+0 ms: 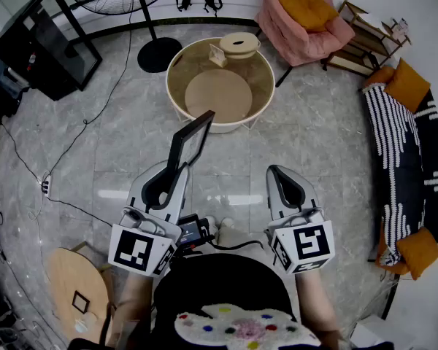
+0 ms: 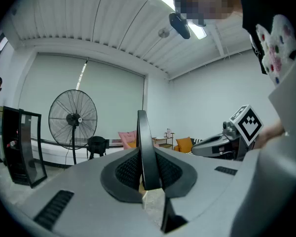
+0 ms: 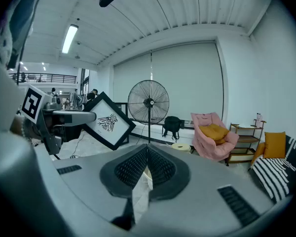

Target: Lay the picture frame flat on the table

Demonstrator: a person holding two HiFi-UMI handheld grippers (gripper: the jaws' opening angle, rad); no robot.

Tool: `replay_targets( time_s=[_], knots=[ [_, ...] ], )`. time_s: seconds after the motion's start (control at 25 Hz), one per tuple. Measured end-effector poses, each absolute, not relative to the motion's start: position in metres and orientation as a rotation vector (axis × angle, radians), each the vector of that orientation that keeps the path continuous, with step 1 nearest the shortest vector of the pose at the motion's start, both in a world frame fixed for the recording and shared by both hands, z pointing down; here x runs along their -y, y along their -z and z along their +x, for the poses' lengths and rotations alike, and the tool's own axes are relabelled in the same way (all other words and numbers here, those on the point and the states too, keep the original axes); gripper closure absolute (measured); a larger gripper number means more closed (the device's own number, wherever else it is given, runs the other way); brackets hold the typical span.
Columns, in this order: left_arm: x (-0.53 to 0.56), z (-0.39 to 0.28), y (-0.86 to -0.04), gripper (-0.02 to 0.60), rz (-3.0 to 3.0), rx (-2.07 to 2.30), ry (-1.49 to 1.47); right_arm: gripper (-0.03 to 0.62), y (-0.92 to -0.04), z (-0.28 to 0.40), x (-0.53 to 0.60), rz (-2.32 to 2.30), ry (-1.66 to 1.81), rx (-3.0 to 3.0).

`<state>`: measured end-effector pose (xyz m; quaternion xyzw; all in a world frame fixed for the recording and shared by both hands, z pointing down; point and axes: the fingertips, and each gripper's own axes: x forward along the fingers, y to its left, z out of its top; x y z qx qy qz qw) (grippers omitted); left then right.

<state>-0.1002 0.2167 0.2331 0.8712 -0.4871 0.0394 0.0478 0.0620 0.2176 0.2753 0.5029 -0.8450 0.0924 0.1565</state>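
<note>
A black picture frame (image 1: pixel 190 140) is held up in the air by my left gripper (image 1: pixel 180 168), which is shut on its lower edge. It tilts toward the round cream table (image 1: pixel 204 126) ahead, short of its near rim. In the left gripper view the frame (image 2: pixel 142 142) stands edge-on between the pads. The right gripper view shows the frame's face (image 3: pixel 108 122), white with a dark insect drawing, clamped by the left gripper (image 3: pixel 91 116). My right gripper (image 1: pixel 275 171) hovers to the right of the frame, apart from it, shut with nothing in it (image 3: pixel 147 155).
A round wooden board (image 1: pixel 218 95) lies inside the table, and a wooden lid (image 1: pixel 239 43) and a small block sit at its far rim. A standing fan (image 1: pixel 158 49), a pink armchair (image 1: pixel 302 22), a striped sofa (image 1: pixel 407 148) and a black rack (image 1: pixel 44 42) stand around. A cable (image 1: pixel 73 133) crosses the floor.
</note>
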Motion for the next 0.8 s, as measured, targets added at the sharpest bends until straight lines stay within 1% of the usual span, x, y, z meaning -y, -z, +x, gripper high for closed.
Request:
replay_targets(
  time_s=[0.8],
  knots=[
    [-0.2223, -0.107, -0.2306, 0.526, 2.676, 1.463, -0.114, 0.56, -0.2685, 0.0596, -0.2235, 1.522, -0.331, 2.437]
  ],
)
